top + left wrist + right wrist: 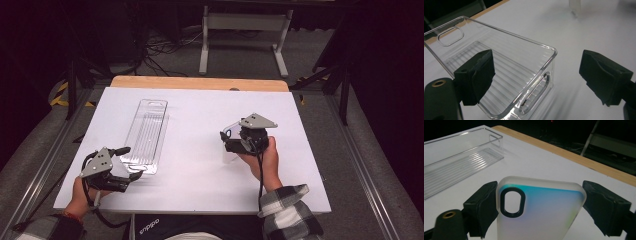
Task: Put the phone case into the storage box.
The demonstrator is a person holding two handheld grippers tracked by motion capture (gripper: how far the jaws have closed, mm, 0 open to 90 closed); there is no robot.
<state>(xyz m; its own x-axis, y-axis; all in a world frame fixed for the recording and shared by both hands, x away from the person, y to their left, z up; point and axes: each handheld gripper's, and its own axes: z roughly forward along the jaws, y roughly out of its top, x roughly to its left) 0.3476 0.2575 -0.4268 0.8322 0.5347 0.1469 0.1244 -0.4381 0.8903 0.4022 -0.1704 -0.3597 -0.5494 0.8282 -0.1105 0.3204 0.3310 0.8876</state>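
Right gripper (540, 207) clamps a frosted phone case (541, 207) by its edges, right of centre. Left gripper (536, 75) gapes wide, holding nothing, at the clear tray's (146, 134) near end. No legible markings on either.

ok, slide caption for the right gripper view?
Right gripper holding a frosted phone case between its fingers, clear plastic tray behind on the white table.

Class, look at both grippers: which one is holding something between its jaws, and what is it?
The right gripper: its jaws clamp a frosted phone case. The left gripper is open, one jaw inside the clear plastic tray and one outside.
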